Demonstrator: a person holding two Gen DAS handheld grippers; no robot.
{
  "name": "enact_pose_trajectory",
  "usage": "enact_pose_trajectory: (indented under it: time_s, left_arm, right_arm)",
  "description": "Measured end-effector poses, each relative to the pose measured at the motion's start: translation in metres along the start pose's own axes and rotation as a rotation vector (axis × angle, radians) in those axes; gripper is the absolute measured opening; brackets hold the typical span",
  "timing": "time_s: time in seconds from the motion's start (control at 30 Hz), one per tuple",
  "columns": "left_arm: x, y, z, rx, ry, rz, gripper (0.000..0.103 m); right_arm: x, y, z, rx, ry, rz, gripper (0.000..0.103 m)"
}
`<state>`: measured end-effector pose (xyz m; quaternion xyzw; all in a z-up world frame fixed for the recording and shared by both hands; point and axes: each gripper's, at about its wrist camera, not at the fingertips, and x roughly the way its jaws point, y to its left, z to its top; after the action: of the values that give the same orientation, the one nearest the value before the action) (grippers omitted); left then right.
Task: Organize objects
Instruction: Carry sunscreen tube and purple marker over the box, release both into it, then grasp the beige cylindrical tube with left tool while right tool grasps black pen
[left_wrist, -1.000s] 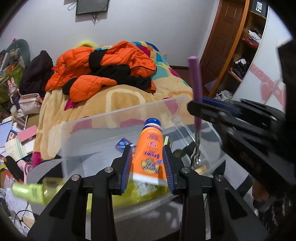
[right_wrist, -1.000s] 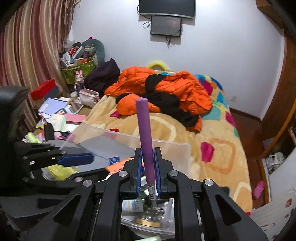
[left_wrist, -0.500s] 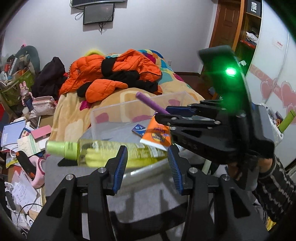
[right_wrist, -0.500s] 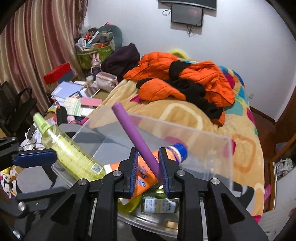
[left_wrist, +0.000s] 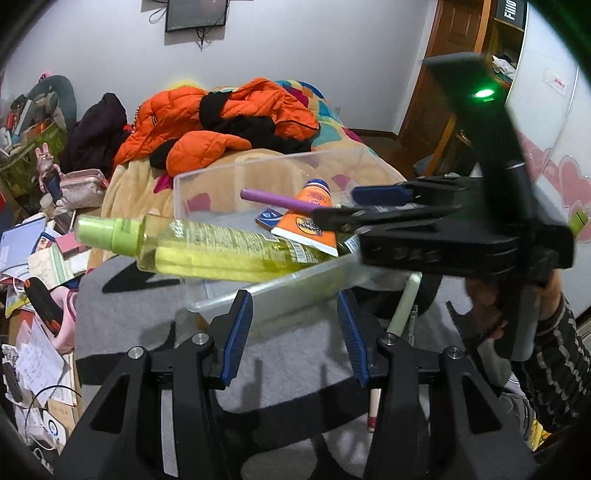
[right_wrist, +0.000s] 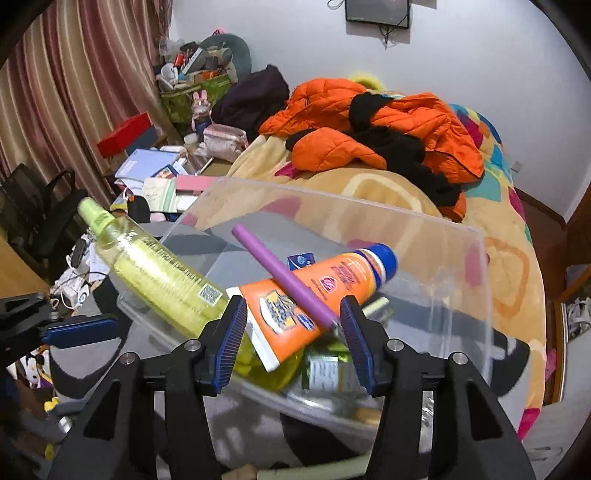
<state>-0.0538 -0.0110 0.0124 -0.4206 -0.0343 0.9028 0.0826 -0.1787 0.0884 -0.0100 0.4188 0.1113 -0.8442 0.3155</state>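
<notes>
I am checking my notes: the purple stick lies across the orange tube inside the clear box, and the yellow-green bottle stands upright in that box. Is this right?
One detail is wrong. The yellow-green bottle does not stand upright: it lies tilted over the rim of the clear box, cap pointing outward, as the right wrist view shows. The purple stick does lie across the orange tube inside that box.

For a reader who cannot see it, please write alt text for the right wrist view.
A clear plastic bin holds an orange tube with a purple stick lying across it, and a yellow-green spray bottle leans out over its left rim. The right gripper is in front, its blue-padded fingers opening and gripping nothing. Behind is a bed with orange jackets.
</notes>
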Motion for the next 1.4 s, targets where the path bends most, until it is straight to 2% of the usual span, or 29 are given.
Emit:
enact_pose_trajectory:
  time_s: [0.17,0.4,0.53,0.73,0.83,0.9,0.97,1.03,1.13,1.27,1.4]
  left_arm:
    - [0.005,-0.011,-0.007,0.014,0.018,-0.020,0.051]
    - [0.021,-0.031,-0.024,0.051,0.081,-0.057,0.053]
    - [0.032,-0.041,-0.036,0.058,0.127,-0.092,0.053]
    - [0.044,-0.055,-0.053,0.080,0.180,-0.119,0.053]
    - [0.049,-0.057,-0.060,0.093,0.198,-0.106,0.051]
    - [0.052,-0.055,-0.065,0.093,0.203,-0.093,0.046]
    - [0.052,-0.051,-0.069,0.090,0.198,-0.079,0.040]
    - [0.050,-0.049,-0.071,0.092,0.189,-0.060,0.029]
    - [0.050,-0.044,-0.072,0.085,0.182,-0.035,0.016]
    - [0.046,-0.035,-0.076,0.064,0.169,-0.016,0.015]
    - [0.043,-0.025,-0.076,0.046,0.160,0.002,0.015]
  right_arm:
    - [-0.034,-0.015,-0.017,0.054,-0.060,-0.025,0.058]
    - [-0.065,-0.025,-0.060,0.118,-0.099,-0.141,0.060]
    - [-0.062,-0.025,-0.090,0.157,-0.056,-0.191,0.060]
    - [-0.045,-0.019,-0.123,0.213,0.036,-0.137,0.060]
    - [-0.039,-0.015,-0.132,0.236,0.064,-0.107,0.058]
    - [-0.035,-0.013,-0.136,0.235,0.078,-0.124,0.058]
    - [-0.030,-0.012,-0.140,0.247,0.102,-0.089,0.058]
    - [-0.029,-0.011,-0.143,0.258,0.104,-0.064,0.060]
    - [-0.029,-0.004,-0.144,0.235,0.101,-0.079,0.060]
    - [-0.030,0.006,-0.142,0.234,0.098,-0.064,0.059]
    - [-0.026,0.021,-0.147,0.179,0.091,-0.120,0.058]
